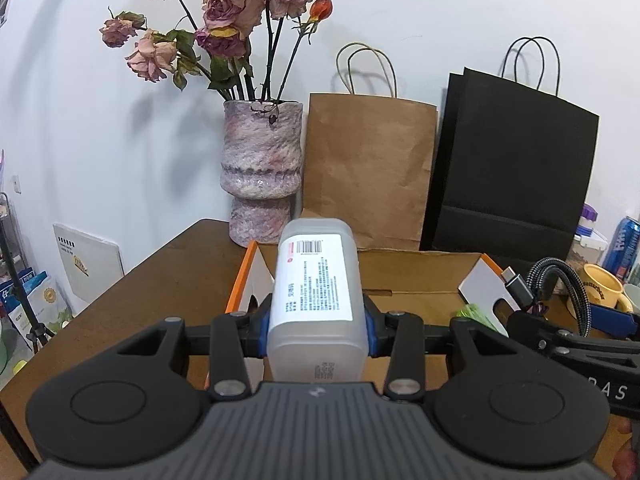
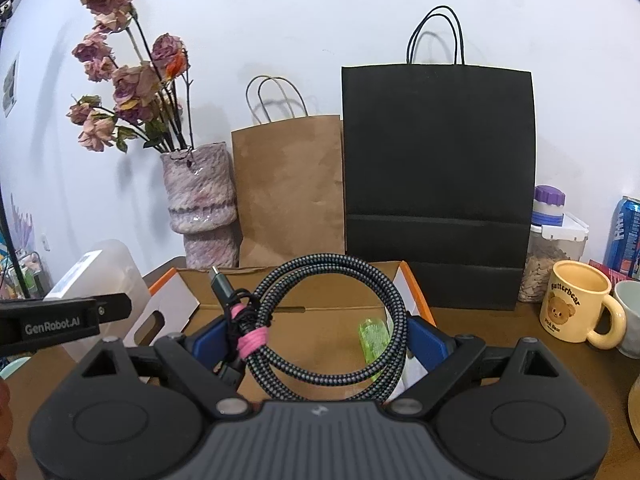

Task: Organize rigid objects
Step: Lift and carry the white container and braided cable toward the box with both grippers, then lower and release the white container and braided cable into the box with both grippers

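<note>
A translucent white plastic bottle [image 1: 317,300] with a printed label and barcode is clamped between the blue pads of the left claw [image 1: 318,322], which is closed tight on its sides. The bottle points away from the camera, held above the near left part of an open cardboard box [image 1: 420,276] with orange-edged flaps. In the right wrist view the same bottle [image 2: 100,276] appears at the far left, above the box's left flap.

The right claw [image 2: 316,340] stands wide, its blue pads pressing on either side of a coiled braided cable [image 2: 332,320], grey and black, bound with a pink tie. The coil is held upright over the same box [image 2: 320,308]. A small green translucent object [image 2: 374,340] lies on the box floor, seen through the coil.

The box sits on a brown wooden surface [image 1: 140,300]. Behind it, against a white wall, stand a mottled pink vase [image 1: 262,176] of dried roses, a brown paper bag [image 1: 368,168] and a black paper bag [image 2: 438,184]. To the right of the box are a cream mug [image 2: 576,308] printed with a bear, a clear container [image 2: 556,252] with a purple-capped lid, and a blue drinks can [image 2: 628,236].
</note>
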